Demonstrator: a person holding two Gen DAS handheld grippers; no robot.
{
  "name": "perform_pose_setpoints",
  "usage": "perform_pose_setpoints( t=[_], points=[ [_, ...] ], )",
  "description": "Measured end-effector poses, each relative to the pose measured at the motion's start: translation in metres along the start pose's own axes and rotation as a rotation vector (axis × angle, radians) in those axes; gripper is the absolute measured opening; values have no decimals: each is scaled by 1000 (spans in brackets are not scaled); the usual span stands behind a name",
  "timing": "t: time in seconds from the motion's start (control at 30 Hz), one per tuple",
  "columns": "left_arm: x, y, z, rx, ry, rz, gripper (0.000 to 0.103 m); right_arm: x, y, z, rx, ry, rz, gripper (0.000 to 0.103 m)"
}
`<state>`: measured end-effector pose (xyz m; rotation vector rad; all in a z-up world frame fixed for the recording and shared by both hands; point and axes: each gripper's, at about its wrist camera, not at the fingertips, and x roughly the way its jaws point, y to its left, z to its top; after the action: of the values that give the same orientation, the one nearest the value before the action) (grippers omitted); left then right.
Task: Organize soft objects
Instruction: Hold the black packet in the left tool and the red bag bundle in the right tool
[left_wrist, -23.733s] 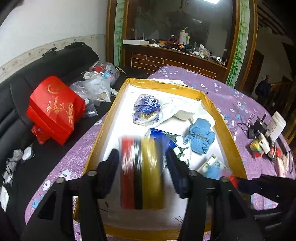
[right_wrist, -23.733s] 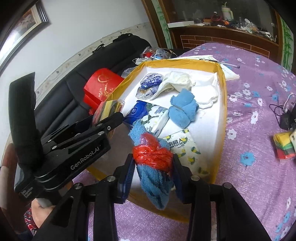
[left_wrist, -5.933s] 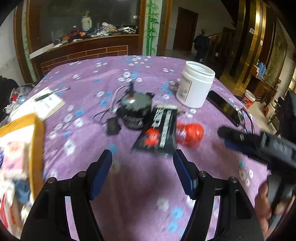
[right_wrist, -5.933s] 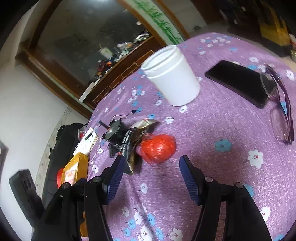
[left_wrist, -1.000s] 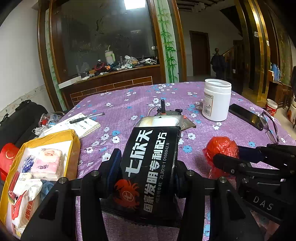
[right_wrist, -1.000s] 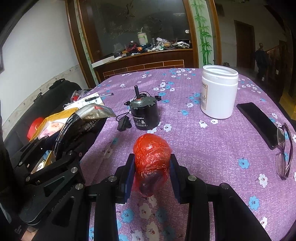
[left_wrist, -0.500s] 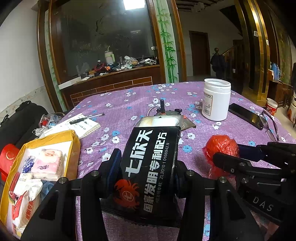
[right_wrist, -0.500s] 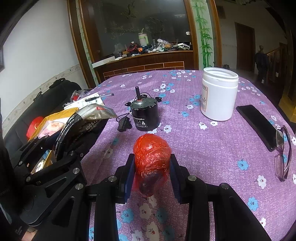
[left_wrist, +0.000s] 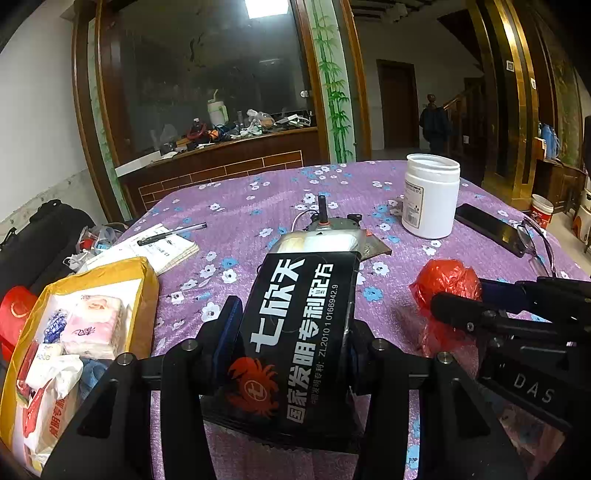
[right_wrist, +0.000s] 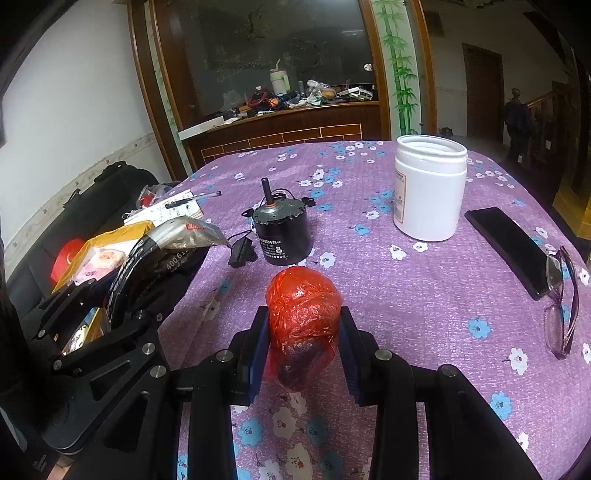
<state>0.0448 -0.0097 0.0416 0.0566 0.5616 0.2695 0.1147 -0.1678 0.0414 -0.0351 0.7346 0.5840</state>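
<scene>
1. The left gripper (left_wrist: 288, 343) sits low in the centre of the left wrist view, its two fingers clenched on a black packet (left_wrist: 295, 332) printed with white Chinese characters and an orange crab logo — the packet stands up between the pads, its clear top end leaning away from the camera.
2. In the right wrist view the same black packet (right_wrist: 162, 254) shows at the left edge, held above the table by the left gripper (right_wrist: 122, 295).
3. The right gripper (right_wrist: 301, 347) fills the lower centre of its own view, grasping a red plastic-wrapped bundle (right_wrist: 303, 317); the blue pads press its two sides.
4. From the left wrist view that red bundle (left_wrist: 445, 284) appears at the right, with the right gripper (left_wrist: 458, 299) closed around it.
5. A yellow-rimmed box (left_wrist: 147, 295) lies at the lower left of the left wrist view, holding a pink tissue pack (left_wrist: 92, 325) and other soft packs.
6. On the purple flowered tablecloth (right_wrist: 424, 302) — toward the upper middle of the right wrist view — stand a black motor (right_wrist: 282, 232) and a white jar (right_wrist: 428, 188).
7. A dark phone (right_wrist: 509, 243) and a pair of glasses (right_wrist: 561, 299) lie at the right side, just beside each other.
8. A notebook with a pen (left_wrist: 162, 243) lies just past the box.
</scene>
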Motion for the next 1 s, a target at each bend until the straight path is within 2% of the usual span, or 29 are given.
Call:
perform_pose_setpoints(
  t=[0.47, 1.0],
  points=[
    [-11, 12, 0, -43, -37, -27, 46, -3, -4, 2, 20, -14, -13, 37],
    [-4, 11, 2, -45, -13, -22, 46, -10, -5, 4, 29, -34, -7, 37]
  ],
)
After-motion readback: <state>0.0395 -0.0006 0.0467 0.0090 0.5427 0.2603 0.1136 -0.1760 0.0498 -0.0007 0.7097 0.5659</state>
